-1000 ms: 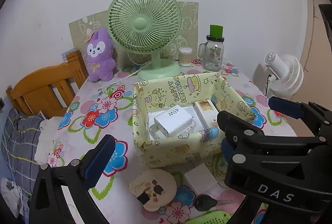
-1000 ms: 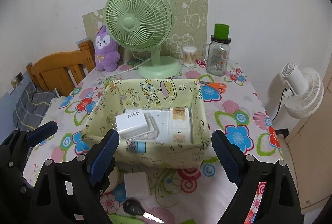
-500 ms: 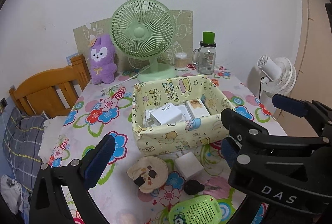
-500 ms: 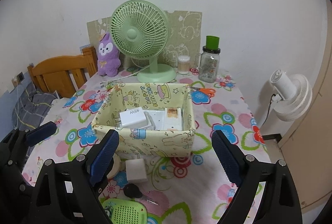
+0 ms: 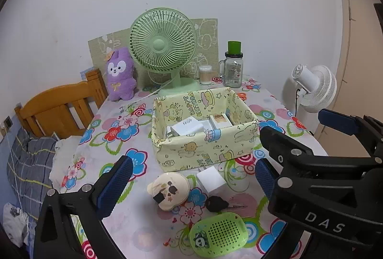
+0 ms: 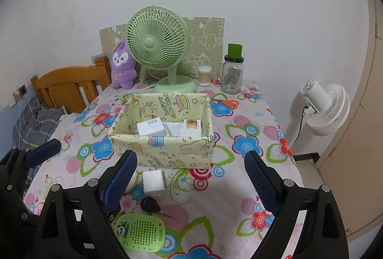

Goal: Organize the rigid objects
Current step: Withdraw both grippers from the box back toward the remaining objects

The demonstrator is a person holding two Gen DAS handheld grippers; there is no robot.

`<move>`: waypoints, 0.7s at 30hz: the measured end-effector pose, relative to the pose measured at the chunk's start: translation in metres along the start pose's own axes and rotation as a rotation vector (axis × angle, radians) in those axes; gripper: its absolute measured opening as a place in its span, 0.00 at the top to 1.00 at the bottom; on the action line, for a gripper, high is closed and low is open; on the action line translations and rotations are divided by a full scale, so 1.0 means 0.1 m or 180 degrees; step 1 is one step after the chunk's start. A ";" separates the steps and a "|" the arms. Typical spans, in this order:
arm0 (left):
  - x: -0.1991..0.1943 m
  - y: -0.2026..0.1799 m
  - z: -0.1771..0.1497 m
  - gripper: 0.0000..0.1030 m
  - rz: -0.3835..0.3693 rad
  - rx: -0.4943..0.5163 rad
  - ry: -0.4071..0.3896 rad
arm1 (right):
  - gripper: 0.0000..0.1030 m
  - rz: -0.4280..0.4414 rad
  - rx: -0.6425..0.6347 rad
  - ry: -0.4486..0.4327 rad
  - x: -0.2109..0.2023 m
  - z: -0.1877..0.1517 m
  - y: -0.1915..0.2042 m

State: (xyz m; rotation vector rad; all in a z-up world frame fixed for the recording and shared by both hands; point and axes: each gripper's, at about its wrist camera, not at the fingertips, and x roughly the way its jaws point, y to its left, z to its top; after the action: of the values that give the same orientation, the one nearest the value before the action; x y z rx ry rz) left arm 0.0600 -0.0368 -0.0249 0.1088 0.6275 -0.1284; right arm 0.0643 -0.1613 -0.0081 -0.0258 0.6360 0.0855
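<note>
On the tabletop (image 5: pixel 100 139) the left hand-held gripper (image 5: pixel 191 177) is spread wide and holds nothing. In front of the yellow box (image 5: pixel 205 148), which already holds white chargers (image 5: pixel 185 128), four things wait: a bear-shaped case (image 5: pixel 168 189), a white adapter (image 5: pixel 210 181), a black key (image 5: pixel 216 203) and a green speaker (image 5: pixel 219 233). The right hand-held gripper (image 6: pixel 191 177) is also spread and empty.

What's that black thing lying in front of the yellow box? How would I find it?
Start at the yellow fabric box mid-table. Just in front lies a white cube charger; the black key lies nearer still, before the green perforated case. It's the only dark item, with a thin metal blade.
</note>
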 end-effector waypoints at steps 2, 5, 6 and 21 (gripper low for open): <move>-0.03 0.00 -0.03 0.00 0.0000 -0.0007 -0.0009 | 0.10 0.0001 -0.0008 -0.0009 -0.03 -0.02 0.01; -0.06 0.01 -0.07 0.00 0.0020 -0.0022 -0.0017 | 0.10 0.0004 -0.0027 -0.0020 -0.07 -0.06 0.02; -0.07 0.02 -0.08 0.00 0.0017 -0.0036 -0.0018 | 0.10 0.0014 -0.0031 -0.0023 -0.08 -0.07 0.03; 0.05 0.02 -0.41 0.00 -0.0023 -0.0014 0.0034 | 0.10 0.0068 -0.0139 -0.0083 -0.02 -0.39 0.14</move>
State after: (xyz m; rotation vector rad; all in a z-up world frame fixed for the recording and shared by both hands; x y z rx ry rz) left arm 0.0410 -0.0296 -0.0606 0.1030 0.6388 -0.1335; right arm 0.0383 -0.1499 -0.0387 -0.0600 0.6084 0.1201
